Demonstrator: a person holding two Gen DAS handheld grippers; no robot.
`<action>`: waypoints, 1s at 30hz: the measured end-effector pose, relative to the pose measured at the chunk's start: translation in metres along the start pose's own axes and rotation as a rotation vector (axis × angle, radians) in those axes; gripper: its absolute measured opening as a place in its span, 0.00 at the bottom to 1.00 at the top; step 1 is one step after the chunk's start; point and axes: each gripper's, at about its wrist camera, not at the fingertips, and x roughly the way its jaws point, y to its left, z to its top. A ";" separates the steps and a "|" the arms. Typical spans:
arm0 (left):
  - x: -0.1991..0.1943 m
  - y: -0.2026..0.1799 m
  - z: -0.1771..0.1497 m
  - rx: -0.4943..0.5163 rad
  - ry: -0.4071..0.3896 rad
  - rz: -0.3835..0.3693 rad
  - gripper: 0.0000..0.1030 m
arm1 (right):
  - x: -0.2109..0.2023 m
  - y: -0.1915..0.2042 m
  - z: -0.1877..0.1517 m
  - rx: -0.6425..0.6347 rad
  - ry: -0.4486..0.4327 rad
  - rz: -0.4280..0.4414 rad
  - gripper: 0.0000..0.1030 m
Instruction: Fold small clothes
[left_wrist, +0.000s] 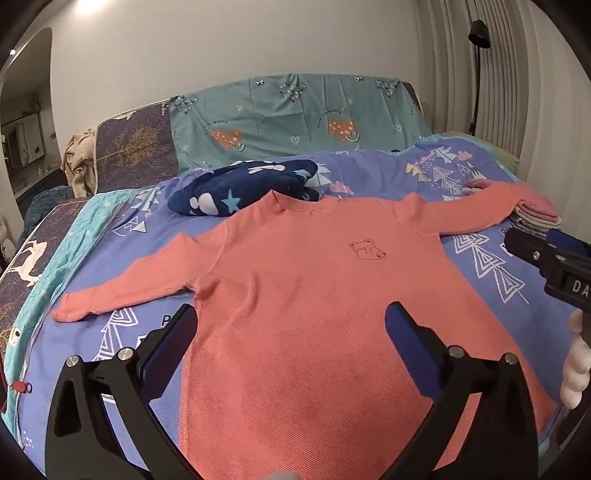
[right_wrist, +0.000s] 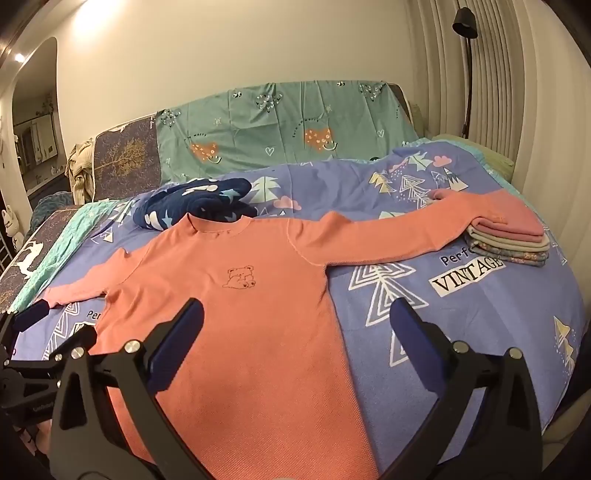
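A coral long-sleeved shirt (left_wrist: 295, 295) with a small bear outline on the chest lies flat and face up on the purple bedspread (left_wrist: 480, 266), both sleeves spread out. My left gripper (left_wrist: 291, 325) is open and empty, hovering over the shirt's lower left part. My right gripper (right_wrist: 295, 317) is open and empty over the shirt's lower right edge (right_wrist: 258, 332). The right sleeve's end rests on a stack of folded clothes (right_wrist: 506, 240). The right gripper also shows at the right edge of the left wrist view (left_wrist: 546, 258).
A crumpled navy garment with white shapes (left_wrist: 243, 188) lies just beyond the shirt's collar. The folded stack (left_wrist: 535, 218) sits at the bed's right side. Teal pillows (left_wrist: 295, 118) lean at the head. A floor lamp (right_wrist: 467, 66) stands by the curtain.
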 end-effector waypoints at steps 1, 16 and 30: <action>0.001 -0.002 0.000 0.004 -0.001 0.001 0.98 | 0.001 0.000 0.000 -0.001 0.002 -0.003 0.98; 0.000 0.012 -0.006 -0.045 -0.034 0.057 0.98 | 0.013 0.004 -0.011 -0.009 0.043 0.004 0.98; 0.009 0.021 -0.011 -0.050 0.018 0.042 0.98 | 0.015 0.016 -0.016 -0.045 0.027 -0.011 0.98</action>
